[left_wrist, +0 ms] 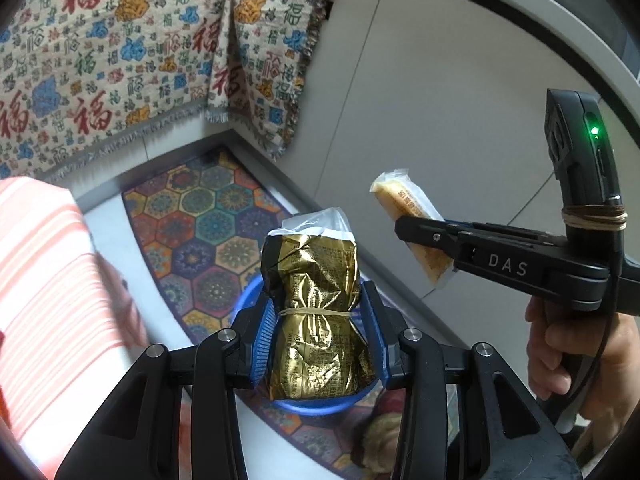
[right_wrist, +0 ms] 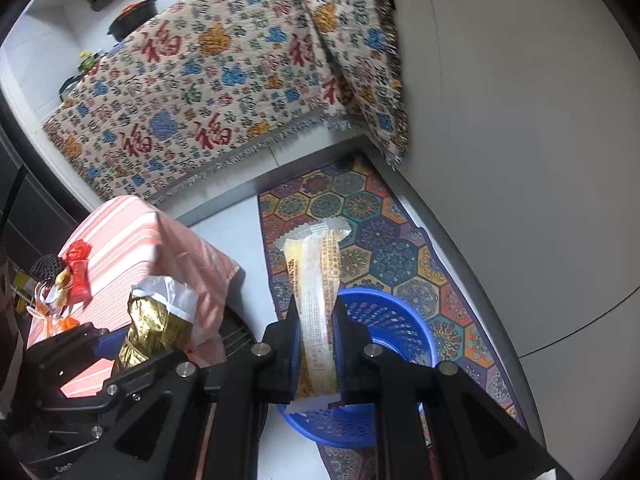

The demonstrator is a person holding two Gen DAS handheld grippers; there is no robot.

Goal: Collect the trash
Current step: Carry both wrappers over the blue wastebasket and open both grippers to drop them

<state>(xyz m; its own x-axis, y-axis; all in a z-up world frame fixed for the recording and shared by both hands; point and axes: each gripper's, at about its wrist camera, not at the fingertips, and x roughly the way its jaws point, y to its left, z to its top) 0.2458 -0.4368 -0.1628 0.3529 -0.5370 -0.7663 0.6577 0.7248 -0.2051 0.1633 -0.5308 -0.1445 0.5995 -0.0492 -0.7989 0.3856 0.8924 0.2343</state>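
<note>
Gold wrapper (left_wrist: pixel 312 320) (crinkled, rubber-banded) pinched by left gripper (left_wrist: pixel 320 340); right gripper (right_wrist: pixel 318 344) clamps pale wrapper (right_wrist: pixel 318 292).

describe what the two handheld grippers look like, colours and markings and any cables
Both are matte black with angular linkage arms, silver pivot bolts and ribbed blue pads. The right gripper bears white "DAS" lettering, a green indicator light, tan cord wound round its handle and a thin black cable. A bare hand grips it. The left gripper shows no markings.

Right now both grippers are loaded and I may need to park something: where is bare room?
Bare pale floor lies between the striped table and the patterned mat. The table's left end is crowded with wrappers. The blue basket looks empty.
</note>
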